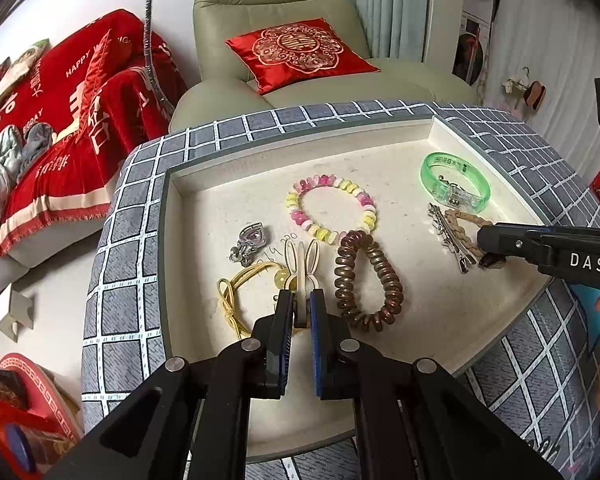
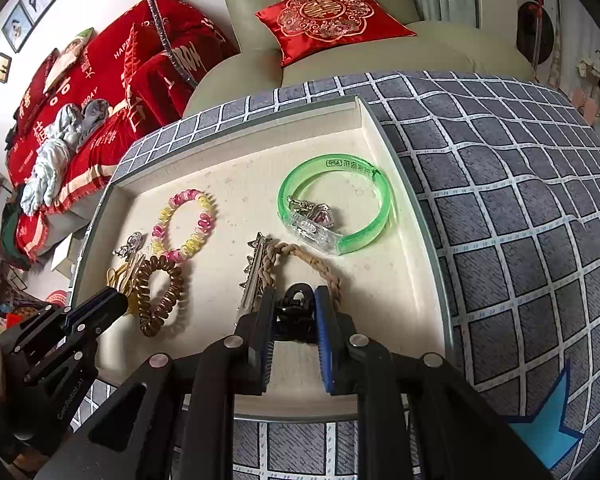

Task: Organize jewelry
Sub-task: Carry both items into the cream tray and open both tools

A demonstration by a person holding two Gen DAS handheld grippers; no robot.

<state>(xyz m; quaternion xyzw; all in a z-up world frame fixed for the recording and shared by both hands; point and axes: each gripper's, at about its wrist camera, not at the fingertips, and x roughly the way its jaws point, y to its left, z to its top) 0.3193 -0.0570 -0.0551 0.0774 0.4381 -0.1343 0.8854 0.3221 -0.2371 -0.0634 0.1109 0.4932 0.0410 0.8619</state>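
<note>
Jewelry lies scattered in the cream tray (image 1: 172, 240) at frame centre. My left gripper (image 1: 301, 300), lower centre, pinches the rabbit-ear hair clip (image 1: 302, 264) beside the brown coil tie (image 1: 364, 280). My right gripper (image 2: 294, 300) stands narrowly parted around the black claw clip (image 2: 294, 306), contact unclear.

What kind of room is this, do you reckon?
Most likely a home living room. A padded armchair with a red cushion stands behind the tray, a sofa under a red throw sits to the left, and framed pictures hang on the wall.
</note>
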